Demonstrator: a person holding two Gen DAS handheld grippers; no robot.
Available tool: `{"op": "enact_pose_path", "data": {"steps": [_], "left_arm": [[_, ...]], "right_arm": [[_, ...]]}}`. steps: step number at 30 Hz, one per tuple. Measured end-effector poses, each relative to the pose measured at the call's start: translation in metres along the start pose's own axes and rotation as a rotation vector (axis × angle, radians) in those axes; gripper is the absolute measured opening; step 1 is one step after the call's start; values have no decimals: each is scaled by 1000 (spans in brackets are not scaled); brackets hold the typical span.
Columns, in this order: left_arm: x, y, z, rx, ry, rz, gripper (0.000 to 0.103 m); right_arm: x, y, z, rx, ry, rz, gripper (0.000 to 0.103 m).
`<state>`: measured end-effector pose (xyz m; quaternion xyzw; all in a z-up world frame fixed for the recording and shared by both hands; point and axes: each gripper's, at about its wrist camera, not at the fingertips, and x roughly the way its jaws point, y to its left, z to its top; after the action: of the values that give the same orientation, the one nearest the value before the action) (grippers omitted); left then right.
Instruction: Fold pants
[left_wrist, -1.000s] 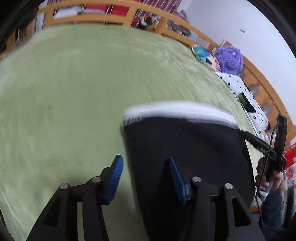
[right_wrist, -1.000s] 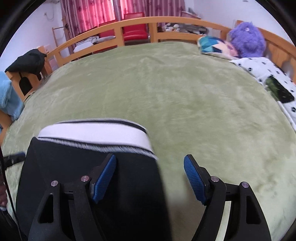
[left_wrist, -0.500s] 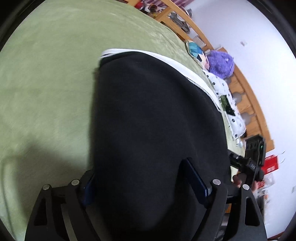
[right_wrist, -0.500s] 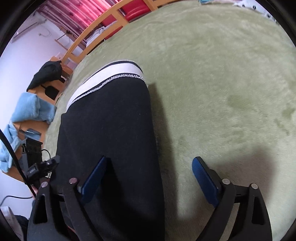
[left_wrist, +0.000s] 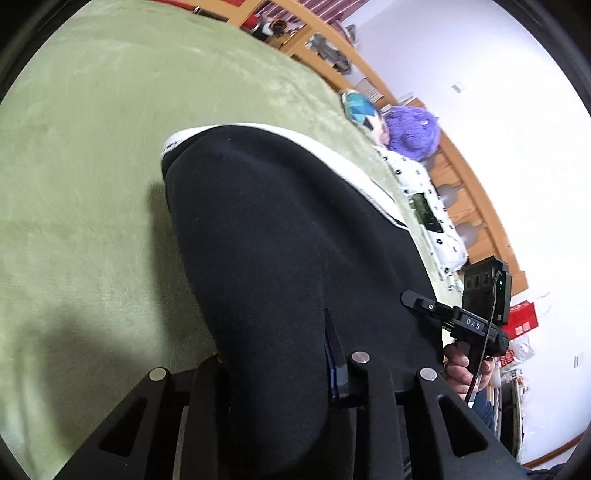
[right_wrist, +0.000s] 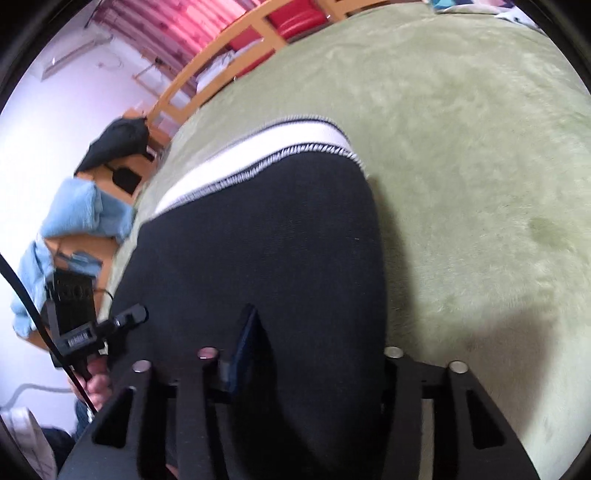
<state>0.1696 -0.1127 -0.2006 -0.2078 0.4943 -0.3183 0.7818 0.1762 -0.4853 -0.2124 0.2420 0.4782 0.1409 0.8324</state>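
The black pants (left_wrist: 280, 236) lie on the green blanket of the bed (left_wrist: 85, 155), white waistband (right_wrist: 258, 151) toward the far side, their near end at the bed's near edge where both tools work. The left hand-held gripper (left_wrist: 273, 369) has just been closing, and black cloth bulges between its jaws, so it looks clamped on the pants' left near edge. The right hand-held gripper (right_wrist: 310, 354) has likewise just been closing on the right near edge, with cloth filling the gap between its jaws.

The risk, as I judge it, lies in how much cloth each has caught. The fabric bunches thickly, and if one jaw pair holds only the upper layer, lifting would drag that layer alone and leave the fold crooked. An uneven lift between the two hands could twist the pants or pull the waistband askew on the blanket. The plush blanket may also cling and ruck up. The pillow (left_wrist: 417, 177) and purple plush toy (left_wrist: 413, 133) along the bed's right edge sit near the waistband.
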Motion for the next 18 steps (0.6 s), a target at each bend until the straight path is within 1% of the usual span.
{"op": "enact_pose_path", "data": {"steps": [2,4,8,9,10,12,14,15,16,17,18], "left_arm": [[-13,-1,0,13,-10,4,24],[-35,6,2,-3,-36,16,24],[-85,29,8,-21,-72,61,24],[-100,36,9,-16,-83,86,24],[-107,41,13,-6,-85,105,24],[-117,54,17,-8,-89,131,24],[-119,75,17,-34,-57,155,25],[-116,83,15,-50,-41,156,25],[-110,93,11,-77,-19,151,28],[-104,100,7,-97,-3,172,36],[-100,104,2,-89,11,211,41]], "right_arm": [[-6,22,0,-20,-31,-8,34],[-4,41,-1,-23,-33,16,31],[15,82,1,-50,16,65,29],[19,93,1,-55,11,79,29],[21,101,0,-68,5,82,29],[33,126,-7,-127,-5,57,29],[49,140,-12,-159,9,34,27],[59,144,-15,-171,32,25,27],[67,146,-19,-181,42,-15,33],[70,149,-22,-200,39,-51,44],[73,149,-26,-228,38,-99,48]]}}
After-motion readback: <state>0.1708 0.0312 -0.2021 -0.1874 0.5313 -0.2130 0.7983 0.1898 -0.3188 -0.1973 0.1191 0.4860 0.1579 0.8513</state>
